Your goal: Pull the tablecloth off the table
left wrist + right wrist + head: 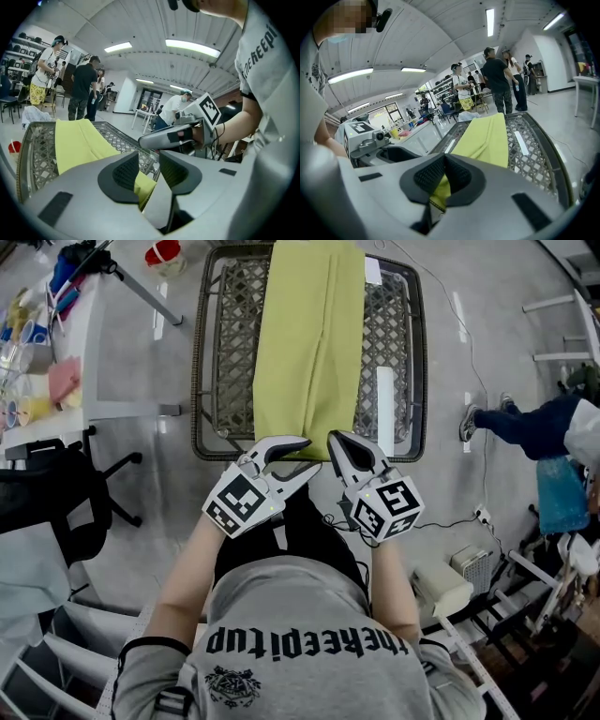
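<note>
At the lower centre of the head view, your right hand-held gripper (336, 442) is clamped on the near hem of the tablecloth (309, 334), with yellow-green fabric pinched between its pads. Just left of it, your left hand-held gripper (309, 454) has its jaws apart; the hem shows through the gap, unpressed. Beyond them, the cloth runs as a folded strip up the middle of the mesh worktop (201, 362). You seem to be at the gripping step: next, close the left on the hem, then draw both towards you.

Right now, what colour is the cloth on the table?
Yellow-green cloth, plain; clearest in the head view.
</note>
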